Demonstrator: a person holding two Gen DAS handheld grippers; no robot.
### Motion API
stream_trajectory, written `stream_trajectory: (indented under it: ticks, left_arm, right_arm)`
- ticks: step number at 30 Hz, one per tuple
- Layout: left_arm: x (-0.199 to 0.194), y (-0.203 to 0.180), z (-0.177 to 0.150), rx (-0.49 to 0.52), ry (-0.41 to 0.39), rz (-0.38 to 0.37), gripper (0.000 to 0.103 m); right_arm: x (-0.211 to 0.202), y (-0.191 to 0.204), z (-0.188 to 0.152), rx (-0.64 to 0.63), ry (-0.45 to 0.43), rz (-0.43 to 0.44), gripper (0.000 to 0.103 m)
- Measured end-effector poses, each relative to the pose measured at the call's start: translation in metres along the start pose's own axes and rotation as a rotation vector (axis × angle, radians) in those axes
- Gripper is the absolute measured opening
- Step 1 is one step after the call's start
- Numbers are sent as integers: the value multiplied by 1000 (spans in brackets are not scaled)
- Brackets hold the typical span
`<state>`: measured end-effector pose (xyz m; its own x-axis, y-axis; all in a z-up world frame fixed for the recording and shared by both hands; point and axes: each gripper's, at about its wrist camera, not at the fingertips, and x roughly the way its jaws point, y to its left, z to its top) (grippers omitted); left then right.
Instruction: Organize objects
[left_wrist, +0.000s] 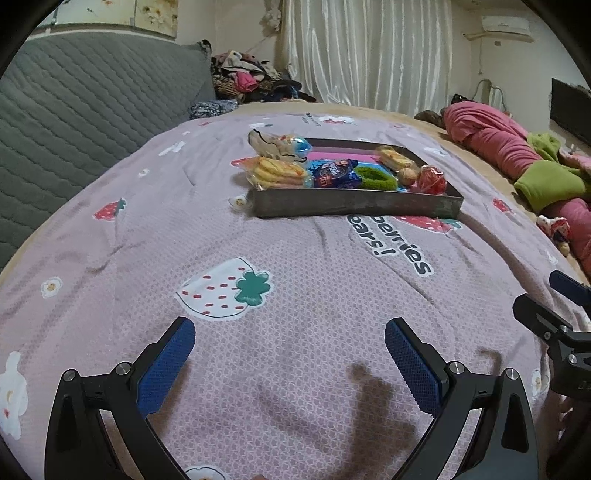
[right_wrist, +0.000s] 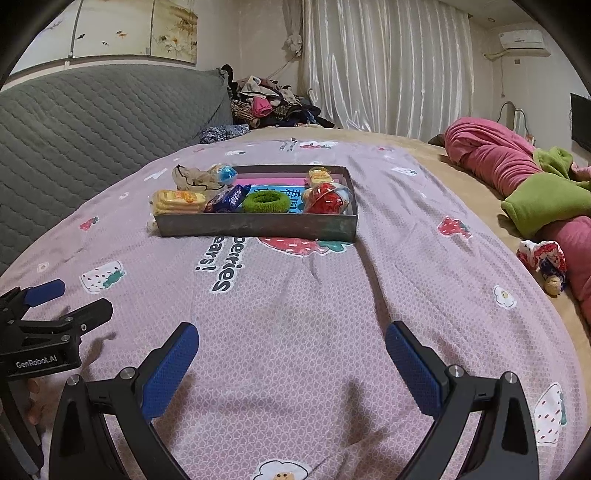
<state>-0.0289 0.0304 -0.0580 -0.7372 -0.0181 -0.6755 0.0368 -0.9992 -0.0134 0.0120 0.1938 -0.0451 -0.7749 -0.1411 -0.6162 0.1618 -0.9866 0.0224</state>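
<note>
On the bedspread I read "berries" and "ears!", partly cut off by the tray. The left hand-held gripper carries "GenRobot.AI" on its body. The snack wrappers' print is too small.

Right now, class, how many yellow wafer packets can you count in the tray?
2: one yellow wafer packet at the tray's near-left corner, another at its far-right corner. Others may be hidden.
</note>
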Motion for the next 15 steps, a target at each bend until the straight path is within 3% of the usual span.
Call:
stream_trajectory:
  ticks: [15]
  left_arm:
    - [4, 0, 0, -8, 2, -9, 103]
  right_arm:
    - [1, 2, 0, -6, 7, -3, 102]
